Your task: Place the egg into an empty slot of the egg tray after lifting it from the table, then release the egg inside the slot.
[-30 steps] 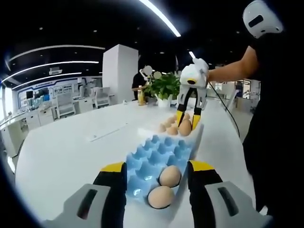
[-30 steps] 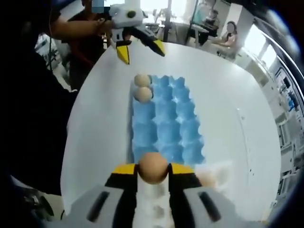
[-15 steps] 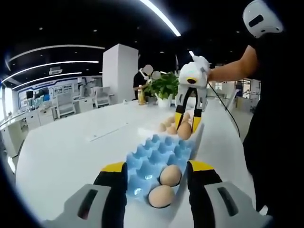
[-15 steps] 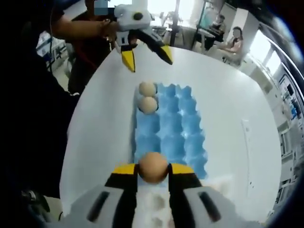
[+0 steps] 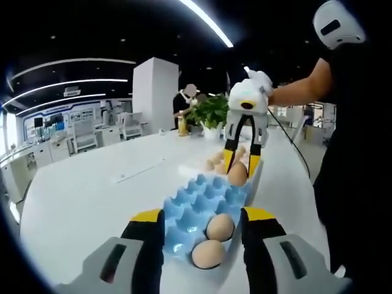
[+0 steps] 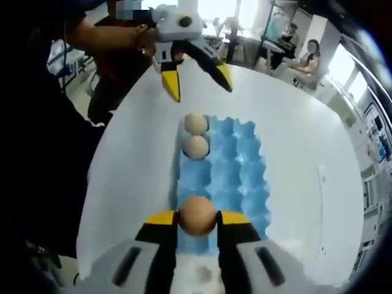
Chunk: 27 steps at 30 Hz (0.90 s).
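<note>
Here, each entry is located relative to the egg tray.
Egg tray (image 6: 223,165): blue, lying flat on the white bench (image 6: 294,141); most of its slots are empty.
Seated eggs (image 6: 196,135): two, side by side in slots at the tray end nearest the left tongs.
Carried egg (image 6: 197,215): clamped between the yellow tips of the right tongs (image 6: 197,218), held in the air over the tray's opposite end, clear of the bench, so it can be lowered into a slot from above.
Right tongs, state: narrowed onto the egg, tips touching its two sides.
Left tongs (image 5: 201,222): spread wide, holding nothing, hovering beyond the end of the tray with the seated eggs; judged to be kept out of the way.
Spare eggs (image 5: 215,164): a small cluster beyond the far end of the tray, on a white holder whose shape is unclear.
Step, as judged: transport done or nearly so; lowering and release are not yet made.
</note>
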Tool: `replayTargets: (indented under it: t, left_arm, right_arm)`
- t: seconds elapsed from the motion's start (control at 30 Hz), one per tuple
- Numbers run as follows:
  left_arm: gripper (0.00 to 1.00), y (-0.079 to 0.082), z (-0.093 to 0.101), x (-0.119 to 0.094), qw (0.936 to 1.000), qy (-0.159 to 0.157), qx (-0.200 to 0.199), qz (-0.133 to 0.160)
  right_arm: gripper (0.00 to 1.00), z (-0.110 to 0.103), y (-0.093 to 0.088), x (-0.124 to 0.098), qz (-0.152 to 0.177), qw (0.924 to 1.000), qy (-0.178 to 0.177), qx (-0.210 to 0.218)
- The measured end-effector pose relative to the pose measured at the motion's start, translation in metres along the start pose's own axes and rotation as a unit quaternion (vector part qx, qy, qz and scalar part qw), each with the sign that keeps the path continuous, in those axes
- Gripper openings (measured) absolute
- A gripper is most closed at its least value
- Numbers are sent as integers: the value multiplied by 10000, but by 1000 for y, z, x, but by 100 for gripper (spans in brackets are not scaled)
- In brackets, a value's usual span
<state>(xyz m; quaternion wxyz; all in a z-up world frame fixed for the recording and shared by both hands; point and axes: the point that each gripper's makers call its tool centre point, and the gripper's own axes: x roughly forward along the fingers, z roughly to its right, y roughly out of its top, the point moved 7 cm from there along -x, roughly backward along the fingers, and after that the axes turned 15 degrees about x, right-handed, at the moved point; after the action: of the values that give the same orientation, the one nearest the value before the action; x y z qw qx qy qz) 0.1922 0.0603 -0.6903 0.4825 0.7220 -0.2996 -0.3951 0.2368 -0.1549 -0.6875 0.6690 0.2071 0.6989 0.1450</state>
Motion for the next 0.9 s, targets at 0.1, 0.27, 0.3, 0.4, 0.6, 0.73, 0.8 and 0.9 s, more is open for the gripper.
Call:
replayTargets:
  t: [0.1,0.27,0.3,0.4,0.6,0.73,0.8,0.9]
  left_arm:
    - [50,-1,0,0,10000,11,9,-9]
    - [50,0,1,-1,10000,14,-7,4]
    - [51,-1,1,-1,10000,21,2,-3]
    - [51,-2,2,-1,10000,17,-17,-11]
    - [51,-2,3,-1,10000,-7,-13,-28]
    - [50,-2,3,-1,10000,-3,-25,-17]
    - [50,-2,3,-1,10000,-6,-29,-15]
    - [49,-1,3,-1,10000,-12,-38,-10]
  right_arm:
    - [25,-1,2,2,-13,10000,27,-26]
    - [25,-4,8,7,-5,9999,98,-91]
    - [25,-5,9,8,7,9999,104,-113]
    - [25,-6,12,11,18,9998,122,-156]
    - [25,-8,18,16,52,9996,190,-194]
    - [25,-9,21,20,52,9995,210,-218]
    - [25,-9,23,22,53,9995,235,-226]
    - [25,-10,24,25,25,9994,266,-240]
